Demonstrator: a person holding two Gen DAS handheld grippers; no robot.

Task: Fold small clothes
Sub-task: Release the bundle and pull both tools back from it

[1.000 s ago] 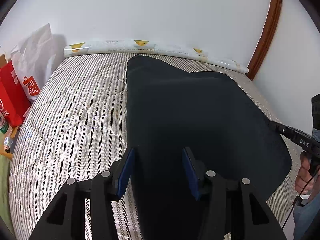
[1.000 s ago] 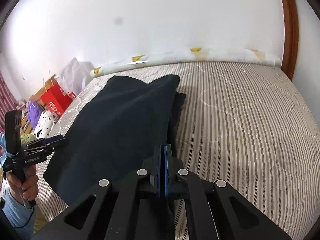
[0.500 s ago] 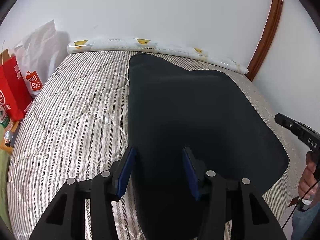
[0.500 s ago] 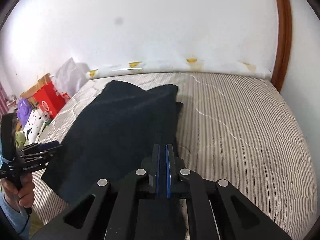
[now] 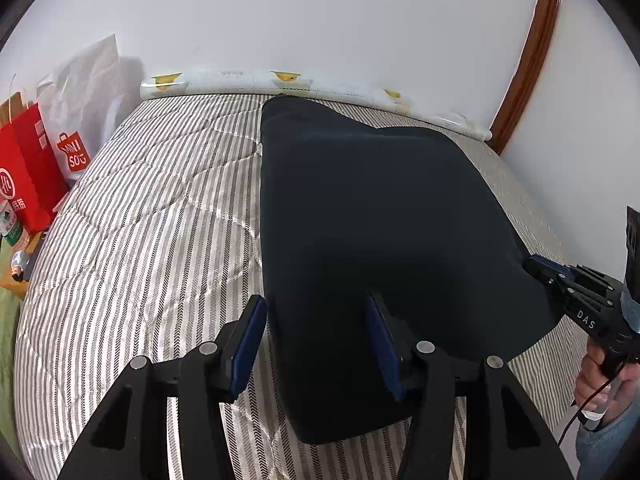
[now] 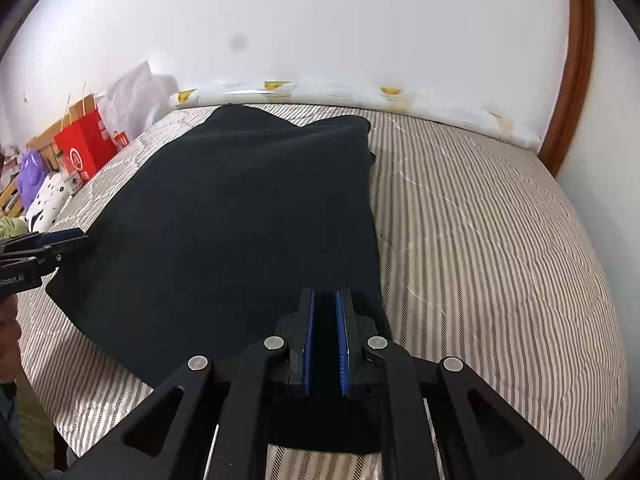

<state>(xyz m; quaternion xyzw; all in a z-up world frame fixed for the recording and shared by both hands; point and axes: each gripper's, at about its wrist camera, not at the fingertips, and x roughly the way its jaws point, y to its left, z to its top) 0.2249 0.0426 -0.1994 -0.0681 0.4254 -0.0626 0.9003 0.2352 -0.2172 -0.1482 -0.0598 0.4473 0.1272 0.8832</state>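
We hold the left gripper low over the striped bed, jaws spread wide astride the near edge of the dark garment. Our right gripper has its jaws clenched on the garment's edge at 6 o'clock. At 9 o'clock a white bag reads "MINISO", beside a red bag.

One dark garment lies on one striped bed. Two grippers show: the left gripper at 6 o'clock, the right gripper. At 9 o'clock stand one red bag and one white bag.
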